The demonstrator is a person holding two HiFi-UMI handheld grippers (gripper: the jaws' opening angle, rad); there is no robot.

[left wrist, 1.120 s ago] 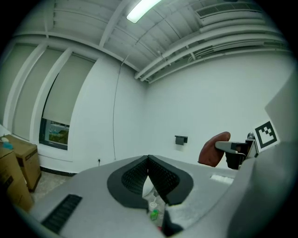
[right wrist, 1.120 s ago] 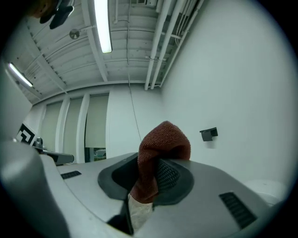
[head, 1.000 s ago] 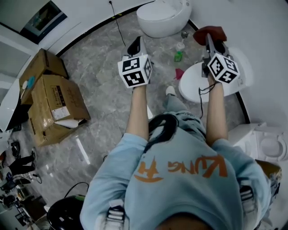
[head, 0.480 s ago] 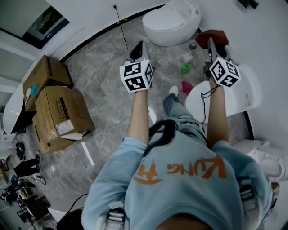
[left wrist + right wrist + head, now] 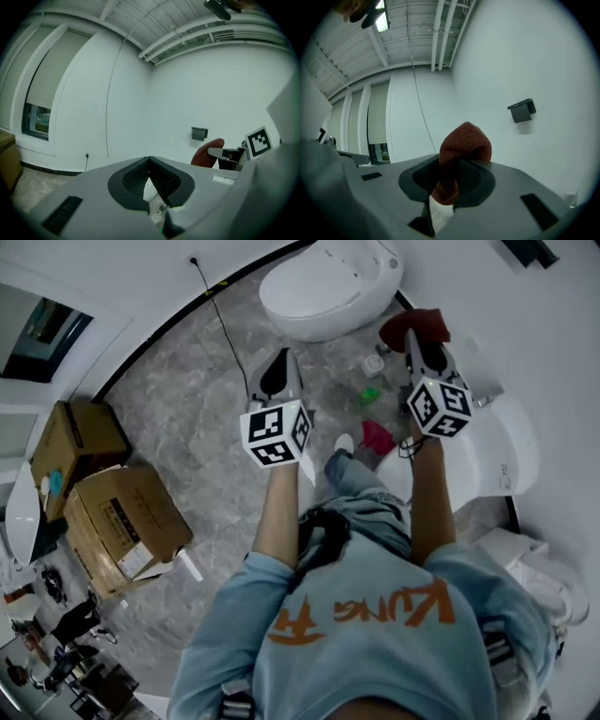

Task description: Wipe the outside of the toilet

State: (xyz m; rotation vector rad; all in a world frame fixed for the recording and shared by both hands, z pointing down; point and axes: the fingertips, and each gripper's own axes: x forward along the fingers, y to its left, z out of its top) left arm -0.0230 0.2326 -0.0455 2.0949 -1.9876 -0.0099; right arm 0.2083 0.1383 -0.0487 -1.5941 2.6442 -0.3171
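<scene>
right gripper [image 5: 412,337] clenched on red cloth [image 5: 418,322], right of far toilet [image 5: 323,287]; left gripper [image 5: 280,360] pinched closed, empty, above grey floor [image 5: 187,427].

The toilet [image 5: 328,287] is white, the floor [image 5: 187,418] grey with veined marbling, the cloth [image 5: 413,326] rust-red, the marker cubes [image 5: 275,434] black-and-white squared, the boxes [image 5: 122,521] at the left brown, and the shirt [image 5: 375,634] pale blue with orange lettering.
</scene>
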